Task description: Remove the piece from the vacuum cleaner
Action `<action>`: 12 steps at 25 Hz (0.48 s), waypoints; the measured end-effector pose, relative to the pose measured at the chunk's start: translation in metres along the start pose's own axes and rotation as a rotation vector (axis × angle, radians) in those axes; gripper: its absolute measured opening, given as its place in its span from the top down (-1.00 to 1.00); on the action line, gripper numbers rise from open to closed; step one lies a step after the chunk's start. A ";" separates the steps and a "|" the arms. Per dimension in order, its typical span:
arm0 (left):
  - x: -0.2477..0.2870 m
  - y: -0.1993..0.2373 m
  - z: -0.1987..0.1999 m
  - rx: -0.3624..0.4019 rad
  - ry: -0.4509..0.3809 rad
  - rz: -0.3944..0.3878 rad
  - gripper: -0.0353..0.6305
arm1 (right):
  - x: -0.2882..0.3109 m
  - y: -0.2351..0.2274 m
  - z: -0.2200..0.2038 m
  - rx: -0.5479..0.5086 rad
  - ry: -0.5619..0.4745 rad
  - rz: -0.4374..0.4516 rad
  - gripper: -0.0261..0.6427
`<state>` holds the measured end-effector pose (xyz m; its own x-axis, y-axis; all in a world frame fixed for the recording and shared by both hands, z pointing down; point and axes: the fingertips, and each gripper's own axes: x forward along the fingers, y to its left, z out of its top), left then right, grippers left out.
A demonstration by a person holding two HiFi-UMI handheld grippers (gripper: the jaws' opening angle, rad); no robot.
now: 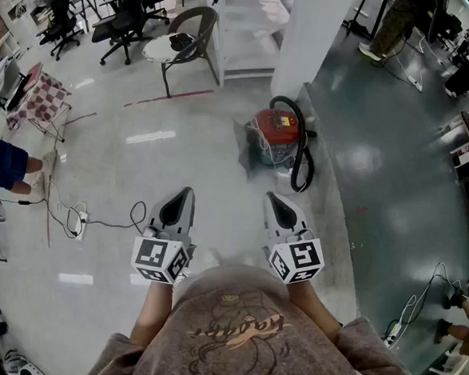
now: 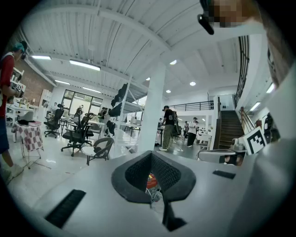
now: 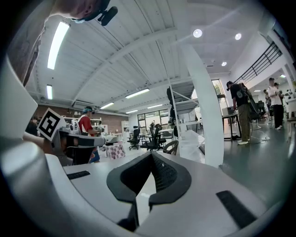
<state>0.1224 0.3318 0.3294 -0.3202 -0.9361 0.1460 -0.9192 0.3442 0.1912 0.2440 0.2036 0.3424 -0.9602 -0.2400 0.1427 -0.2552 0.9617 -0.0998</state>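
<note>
Left hand-held gripper [image 1: 180,199] and right hand-held gripper [image 1: 279,205]: jaws closed, nothing held. Red vacuum cleaner [image 1: 276,137] stands on the floor [image 1: 140,168], well ahead, untouched.

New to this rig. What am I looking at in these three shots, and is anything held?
No robot here: a person holds a two-jaw gripper in each hand. The head view looks down from the person's head: left gripper, right gripper, each with a marker cube that belongs to it. The other two pictures come from cameras riding on each gripper, looking along its jaws. Both pairs are shut, nothing held. On the floor ahead, beside a white column, stands a red vacuum cleaner with a black hose; neither gripper touches it.
</note>
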 end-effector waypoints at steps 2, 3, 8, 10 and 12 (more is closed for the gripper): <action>0.000 0.002 0.000 -0.001 0.007 -0.007 0.89 | 0.002 0.003 0.001 0.000 -0.001 0.002 0.92; 0.001 0.002 0.000 -0.001 0.011 -0.010 0.89 | 0.004 0.005 0.001 0.002 -0.002 0.003 0.92; 0.007 0.009 -0.002 -0.010 0.040 -0.041 0.89 | 0.012 0.003 -0.001 0.018 0.002 -0.002 0.92; 0.010 0.015 -0.005 -0.009 0.051 -0.058 0.88 | 0.015 0.000 -0.004 0.012 0.011 -0.021 0.92; 0.012 0.023 -0.008 -0.009 0.062 -0.076 0.89 | 0.018 -0.001 -0.008 0.005 0.018 -0.044 0.92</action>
<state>0.0996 0.3291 0.3428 -0.2350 -0.9532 0.1902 -0.9382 0.2736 0.2121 0.2281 0.1992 0.3529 -0.9460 -0.2792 0.1645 -0.2974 0.9497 -0.0983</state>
